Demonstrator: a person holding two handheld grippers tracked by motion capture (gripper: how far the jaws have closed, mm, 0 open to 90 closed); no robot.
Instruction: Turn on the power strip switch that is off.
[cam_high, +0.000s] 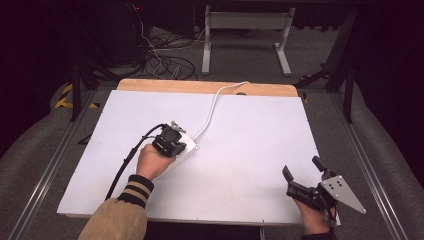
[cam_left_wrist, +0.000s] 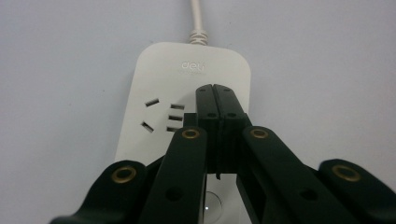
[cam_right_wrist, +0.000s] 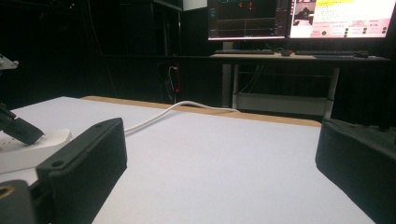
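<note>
Left hand-held gripper rests over the white power strip near the middle of the tabletop in the high view; the right hand-held gripper hovers well apart at the near right corner. One strip, one white cord, two grippers.

From the left gripper view, the jaws are pressed together, tips on the strip's face beside its one visible socket group. Rigid, light, smooth plastic, likely to slide; better held across its long edges.

From the right gripper view, the jaws stand wide apart, empty.
</note>
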